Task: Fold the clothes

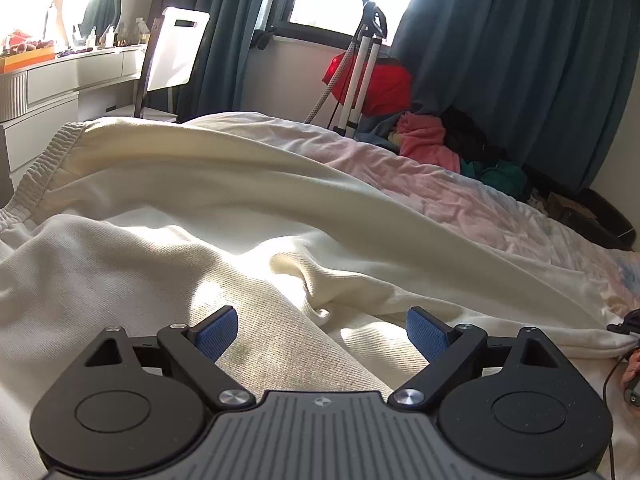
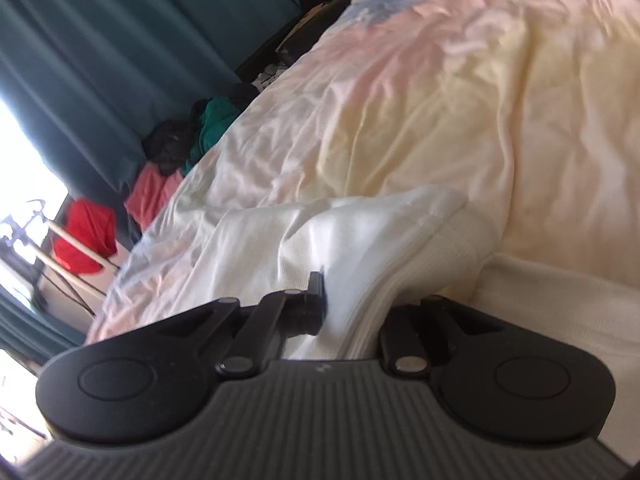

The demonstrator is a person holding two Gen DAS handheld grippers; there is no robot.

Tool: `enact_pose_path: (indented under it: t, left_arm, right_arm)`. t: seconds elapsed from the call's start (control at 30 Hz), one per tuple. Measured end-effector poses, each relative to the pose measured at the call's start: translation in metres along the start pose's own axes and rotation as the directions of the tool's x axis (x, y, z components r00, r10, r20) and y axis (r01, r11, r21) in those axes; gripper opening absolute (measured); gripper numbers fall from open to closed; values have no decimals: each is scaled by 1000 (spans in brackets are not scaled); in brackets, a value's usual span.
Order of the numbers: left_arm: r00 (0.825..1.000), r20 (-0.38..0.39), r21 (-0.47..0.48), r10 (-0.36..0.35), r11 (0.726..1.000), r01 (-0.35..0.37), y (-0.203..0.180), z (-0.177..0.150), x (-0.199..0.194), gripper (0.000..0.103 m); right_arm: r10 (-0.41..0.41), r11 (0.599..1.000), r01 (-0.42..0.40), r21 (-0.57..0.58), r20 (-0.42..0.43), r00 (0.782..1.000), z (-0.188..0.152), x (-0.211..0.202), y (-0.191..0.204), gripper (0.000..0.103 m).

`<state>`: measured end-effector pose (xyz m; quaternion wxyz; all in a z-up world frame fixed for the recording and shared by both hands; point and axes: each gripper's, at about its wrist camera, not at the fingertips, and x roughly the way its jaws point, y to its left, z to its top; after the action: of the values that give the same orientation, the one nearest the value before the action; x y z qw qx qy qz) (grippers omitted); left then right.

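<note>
On the sunlit bed by teal curtains, our left claw gapes over cream trousers; our right claw pinches their cuff.

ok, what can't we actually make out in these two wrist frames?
- Right wrist view: right gripper far finger, buried in the cream garment; motion blur too.
- Left wrist view: garment's left side, cut by the frame edge.
- Left wrist view: dresser items, too small, glare.

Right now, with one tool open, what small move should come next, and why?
Probably lower the left tool and close it on the cream trousers beneath it. Its jaws are open and empty, while the right tool already pinches the ribbed cuff.
</note>
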<state>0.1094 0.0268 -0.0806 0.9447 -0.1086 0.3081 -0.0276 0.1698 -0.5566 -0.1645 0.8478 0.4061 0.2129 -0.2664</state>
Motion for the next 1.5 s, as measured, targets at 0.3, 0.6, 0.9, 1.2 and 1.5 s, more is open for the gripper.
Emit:
enact_pose_path:
  t: [0.3, 0.6, 0.9, 1.2, 1.5]
  left_arm:
    - [999, 25, 4, -41, 999, 41, 2, 3, -22, 93]
    - [998, 48, -125, -47, 991, 53, 44, 9, -72, 93]
    - [962, 53, -562, 267, 805, -193, 174, 10, -138, 102]
    - [952, -129, -841, 279, 478, -253, 251, -20, -137, 97]
    - [965, -188, -809, 180, 529, -256, 272, -11, -113, 89]
  right_arm:
    - [-48, 958, 56, -281, 34, 998, -9, -90, 48, 66]
    - [40, 943, -61, -328, -72, 997, -45, -177, 60, 65]
    - [45, 960, -61, -273, -63, 997, -41, -191, 50, 66]
    - [22, 989, -24, -149, -14, 1000, -28, -193, 24, 65]
    - [-188, 956, 152, 251, 126, 974, -3, -223, -73, 66]
